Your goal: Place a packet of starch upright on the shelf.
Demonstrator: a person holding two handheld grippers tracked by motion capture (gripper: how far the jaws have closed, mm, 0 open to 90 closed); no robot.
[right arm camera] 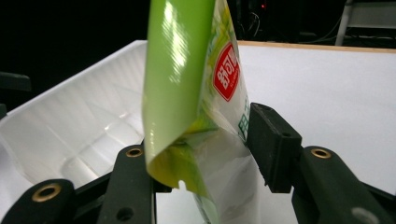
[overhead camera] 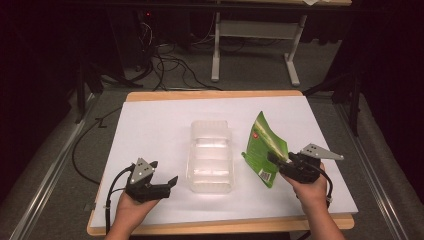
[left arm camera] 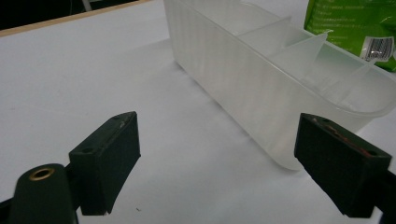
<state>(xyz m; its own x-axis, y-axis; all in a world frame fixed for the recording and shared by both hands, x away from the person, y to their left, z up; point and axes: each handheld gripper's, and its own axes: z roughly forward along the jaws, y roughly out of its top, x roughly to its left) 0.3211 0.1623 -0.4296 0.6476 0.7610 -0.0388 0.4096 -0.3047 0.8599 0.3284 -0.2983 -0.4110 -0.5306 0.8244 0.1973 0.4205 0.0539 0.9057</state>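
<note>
The right gripper, at the lower right of the high view, has its black jaws parted with a glossy green foil snack pouch standing between them. In the right gripper view the pouch rises up the middle of the frame. Its folded edge lies against the left-hand jaw, while the right-hand jaw stands just beside its printed face, so the jaws are loose around it rather than pinching it. In the high view the pouch stands tilted on the white table top, just right of centre, its barcoded lower corner near the gripper.

The left gripper, at the lower left of the high view, has its jaws wide apart with nothing between them. In the left gripper view only the bare table lies between them.

A translucent plastic container with inner dividers sits at the middle of the table, between the two grippers. It fills the upper right of the left gripper view, where the pouch shows behind it in the top right corner.
</note>
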